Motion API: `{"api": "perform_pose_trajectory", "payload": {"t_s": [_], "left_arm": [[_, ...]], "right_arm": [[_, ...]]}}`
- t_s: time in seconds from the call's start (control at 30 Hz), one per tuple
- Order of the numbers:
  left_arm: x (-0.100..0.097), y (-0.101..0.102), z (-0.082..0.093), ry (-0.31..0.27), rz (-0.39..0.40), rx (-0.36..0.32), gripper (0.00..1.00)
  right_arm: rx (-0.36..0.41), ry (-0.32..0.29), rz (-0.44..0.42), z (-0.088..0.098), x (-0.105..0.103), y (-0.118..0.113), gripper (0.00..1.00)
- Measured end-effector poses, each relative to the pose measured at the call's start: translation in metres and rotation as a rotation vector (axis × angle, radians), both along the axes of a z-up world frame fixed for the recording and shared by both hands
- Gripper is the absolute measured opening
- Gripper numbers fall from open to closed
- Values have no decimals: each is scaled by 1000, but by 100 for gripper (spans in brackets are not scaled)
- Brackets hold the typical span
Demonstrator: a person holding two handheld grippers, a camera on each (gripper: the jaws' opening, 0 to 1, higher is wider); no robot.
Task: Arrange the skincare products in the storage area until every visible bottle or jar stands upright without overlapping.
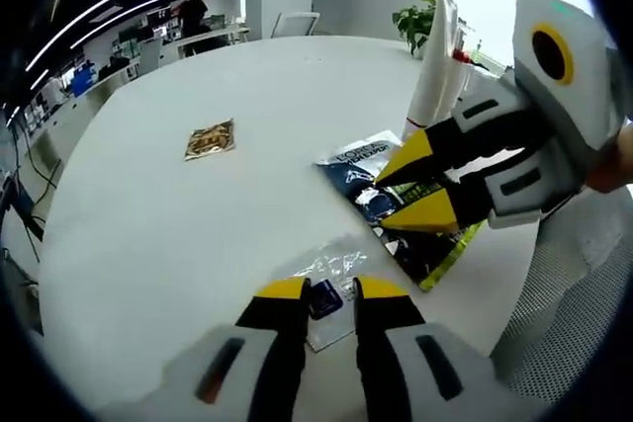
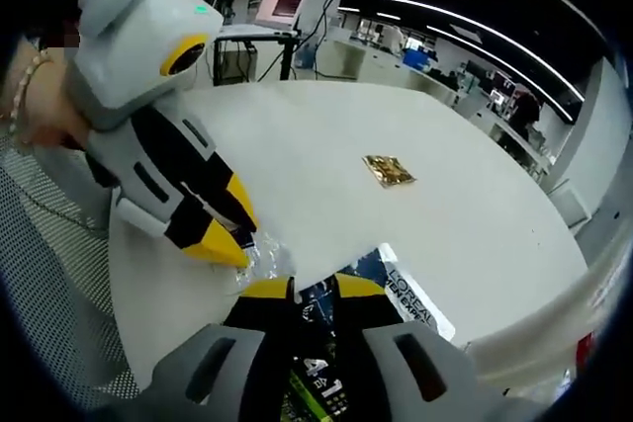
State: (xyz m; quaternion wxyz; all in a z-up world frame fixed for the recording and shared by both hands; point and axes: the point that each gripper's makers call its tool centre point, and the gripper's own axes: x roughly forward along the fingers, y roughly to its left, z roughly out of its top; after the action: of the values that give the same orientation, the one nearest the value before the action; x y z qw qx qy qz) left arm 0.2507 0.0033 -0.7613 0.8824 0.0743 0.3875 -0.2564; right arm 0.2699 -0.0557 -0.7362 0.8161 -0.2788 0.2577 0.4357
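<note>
My left gripper [image 1: 333,290] is shut on a small clear sachet [image 1: 326,269] with a dark label, low over the white round table [image 1: 148,234]. From the right comes my right gripper [image 1: 382,203], its jaws closed on a dark blue L'Oreal packet [image 1: 361,160] lying near the table edge. In the right gripper view that packet [image 2: 410,298] runs between my right gripper [image 2: 315,289]. The left gripper [image 2: 247,244] pinches the clear sachet [image 2: 267,262] just beside it. A small gold sachet [image 1: 210,138] [image 2: 389,170] lies alone mid-table.
A tall white pack [image 1: 435,66] stands at the table's far right edge, with a plant [image 1: 415,22] behind it. A grey mesh chair [image 1: 569,303] [image 2: 49,244] sits against the near edge. A hand [image 2: 40,96] holds the left gripper. Desks and monitors ring the room.
</note>
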Motion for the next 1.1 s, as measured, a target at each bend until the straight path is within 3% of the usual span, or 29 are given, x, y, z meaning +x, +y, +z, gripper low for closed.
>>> {"api": "perform_pose_trajectory", "payload": {"t_s": [0.33, 0.67, 0.97, 1.1], "left_arm": [[-1, -1, 4, -2, 6, -2, 24], [-8, -2, 11, -2, 3, 2, 30], [-15, -4, 21, -5, 13, -26, 40], [-17, -2, 24, -1, 17, -32, 44]], "right_arm": [[22, 6, -10, 3, -5, -4, 22], [46, 17, -68, 4, -15, -23, 29], [110, 53, -102, 12, -31, -35, 47], [109, 81, -139, 6, -37, -46, 48]]}}
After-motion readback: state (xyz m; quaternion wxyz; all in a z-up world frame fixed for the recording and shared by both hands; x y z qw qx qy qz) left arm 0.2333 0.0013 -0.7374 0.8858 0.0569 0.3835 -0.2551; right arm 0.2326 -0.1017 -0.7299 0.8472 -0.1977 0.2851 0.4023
